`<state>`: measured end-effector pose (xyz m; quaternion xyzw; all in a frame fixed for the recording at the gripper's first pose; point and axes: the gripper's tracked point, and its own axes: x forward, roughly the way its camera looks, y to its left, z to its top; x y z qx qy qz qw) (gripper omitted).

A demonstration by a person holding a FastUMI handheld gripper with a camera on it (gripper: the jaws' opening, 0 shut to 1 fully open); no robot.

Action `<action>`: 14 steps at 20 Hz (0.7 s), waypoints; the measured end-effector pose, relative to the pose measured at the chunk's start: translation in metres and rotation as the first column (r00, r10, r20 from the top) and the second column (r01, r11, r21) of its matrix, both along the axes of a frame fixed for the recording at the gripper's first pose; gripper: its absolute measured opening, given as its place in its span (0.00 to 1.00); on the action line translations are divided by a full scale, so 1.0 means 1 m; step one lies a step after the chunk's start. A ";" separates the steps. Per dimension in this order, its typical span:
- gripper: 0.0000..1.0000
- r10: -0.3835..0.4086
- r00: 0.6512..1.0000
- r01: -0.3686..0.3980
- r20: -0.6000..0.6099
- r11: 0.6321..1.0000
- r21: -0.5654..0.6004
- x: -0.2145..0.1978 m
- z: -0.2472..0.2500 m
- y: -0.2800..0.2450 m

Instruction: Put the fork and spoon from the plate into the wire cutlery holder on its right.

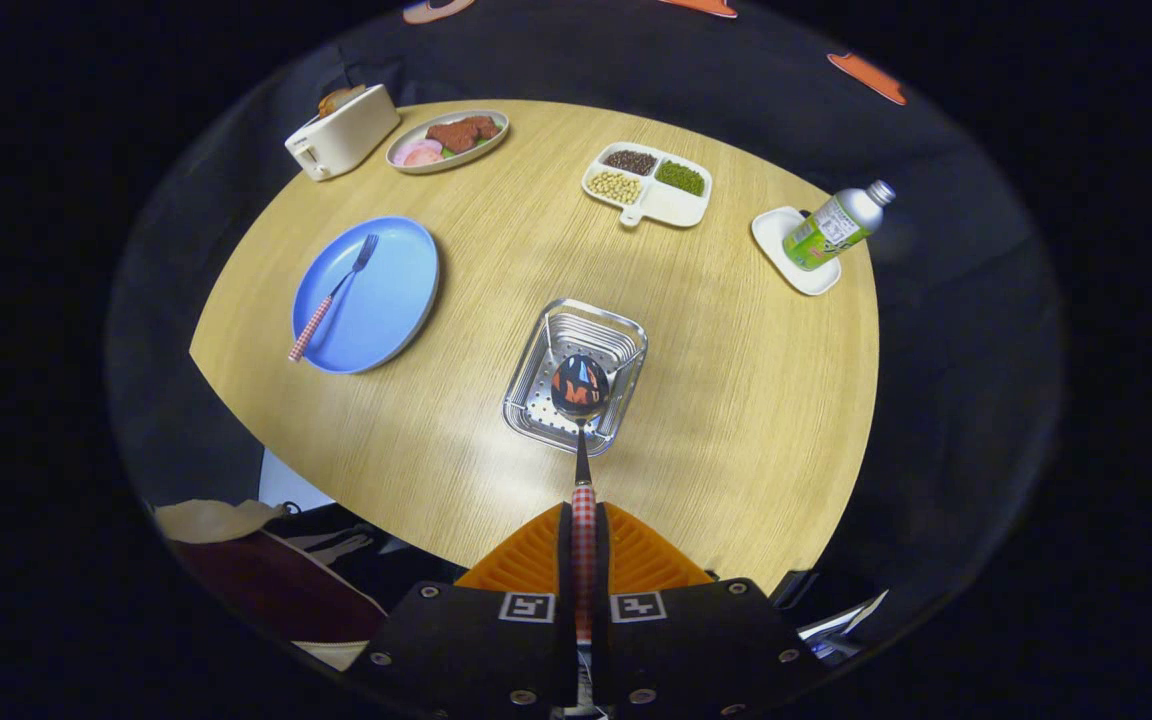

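I have the gripper (584,530) clamped on the spoon (581,400) by its checked handle, bowl hanging over the wire cutlery holder (536,395). If I let go from this height the spoon may bounce off the rim onto the table (736,400) (the holder looks shallow). The fork (336,290) waits on the blue plate (386,310), further left.

A round wooden table (716,400) stands before a black cloth wall (946,150). Overhead light leaves a pale sheen on the tabletop. Below the table's near edge lie a cream cloth (216,520) and a dark red bag (266,590).
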<state>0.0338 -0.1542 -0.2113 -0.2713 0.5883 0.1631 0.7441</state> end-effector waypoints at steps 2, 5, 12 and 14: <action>0.06 0.007 0.999 -0.008 -0.047 0.999 -0.031 0.004 -0.008 0.000; 0.06 0.011 0.996 -0.017 -0.085 0.997 -0.070 0.013 -0.017 -0.001; 0.11 -0.007 0.997 -0.001 -0.082 0.995 -0.099 0.024 -0.025 0.004; 0.15 -0.038 0.998 0.034 -0.050 0.996 -0.081 0.027 -0.020 0.006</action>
